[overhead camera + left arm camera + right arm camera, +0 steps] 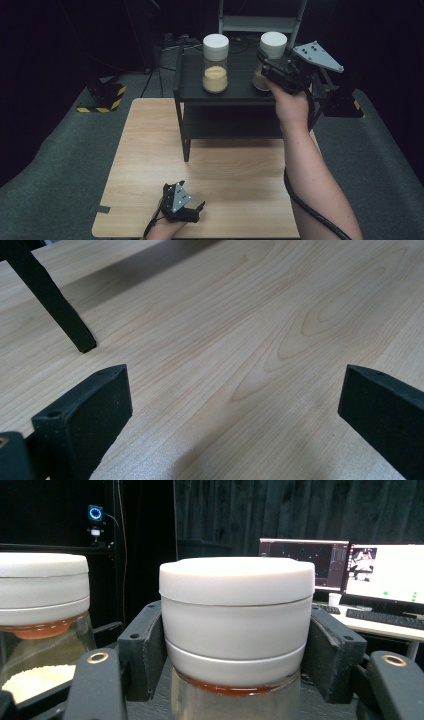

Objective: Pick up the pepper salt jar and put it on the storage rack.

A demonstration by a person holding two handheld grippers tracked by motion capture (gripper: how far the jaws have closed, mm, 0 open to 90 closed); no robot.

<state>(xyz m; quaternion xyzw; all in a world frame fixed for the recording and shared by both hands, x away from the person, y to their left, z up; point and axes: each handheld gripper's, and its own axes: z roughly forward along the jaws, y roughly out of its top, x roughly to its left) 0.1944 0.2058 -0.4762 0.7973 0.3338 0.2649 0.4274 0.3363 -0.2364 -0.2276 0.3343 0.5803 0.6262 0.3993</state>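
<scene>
While no label can be read on it, the right jar [235, 630] stands on the black shelf [240, 87], right gripper [235, 650] jaws clenched around its white lid; left gripper [192, 210] jaws released over the pale wood counter [235, 180], dark room.

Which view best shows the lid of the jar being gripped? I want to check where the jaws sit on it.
The right gripper view: the white lid sits close up, with the right gripper and its jaws pressed on both sides. The high view shows the lid small, behind the gripper. The left gripper view looks at the table.

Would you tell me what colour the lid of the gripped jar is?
White; the lid shows best in the right gripper view.
</scene>
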